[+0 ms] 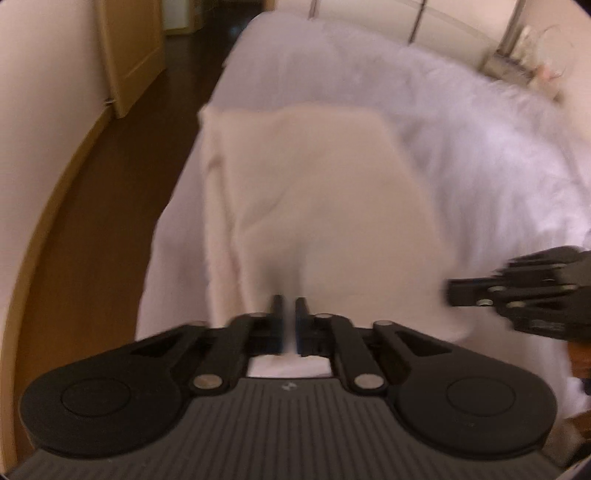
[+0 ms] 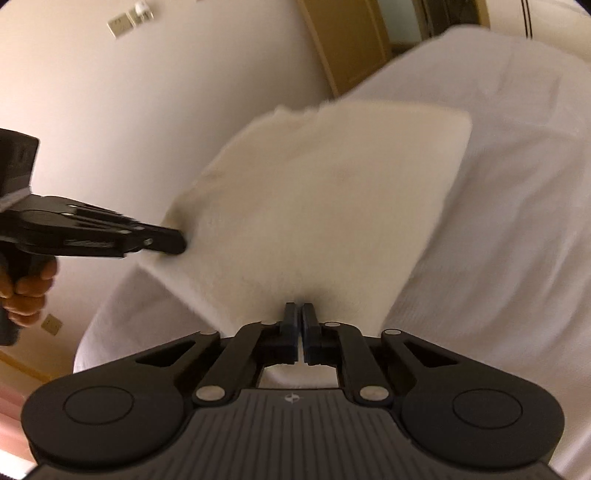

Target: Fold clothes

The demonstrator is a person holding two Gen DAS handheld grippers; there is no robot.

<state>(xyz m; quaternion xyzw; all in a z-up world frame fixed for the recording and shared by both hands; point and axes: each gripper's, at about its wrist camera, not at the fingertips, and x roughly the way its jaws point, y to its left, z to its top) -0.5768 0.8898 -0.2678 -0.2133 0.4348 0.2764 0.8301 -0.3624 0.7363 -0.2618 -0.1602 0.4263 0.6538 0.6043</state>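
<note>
A cream garment (image 1: pixel 314 184) (image 2: pixel 325 192), folded into a rough rectangle, lies on a white bed (image 1: pixel 461 147) (image 2: pixel 498 184), its near edge lifted and blurred. My left gripper (image 1: pixel 290 302) is shut on the near edge, with fabric drawn into a pucker at its tips. In the right wrist view the left gripper (image 2: pixel 173 243) pinches the garment's left corner. My right gripper (image 2: pixel 299 310) is shut on the near edge further right, the cloth gathered at its tips. In the left wrist view the right gripper (image 1: pixel 454 291) comes in from the right at the garment's edge.
The bed's left edge drops to a dark wooden floor (image 1: pixel 110 203). A wooden door (image 1: pixel 129 48) and a pale wall stand beyond. A metal rack with clutter (image 1: pixel 517 55) is at the far right. A hand (image 2: pixel 29 291) holds the left gripper's handle. Wall sockets (image 2: pixel 120 24) sit high up.
</note>
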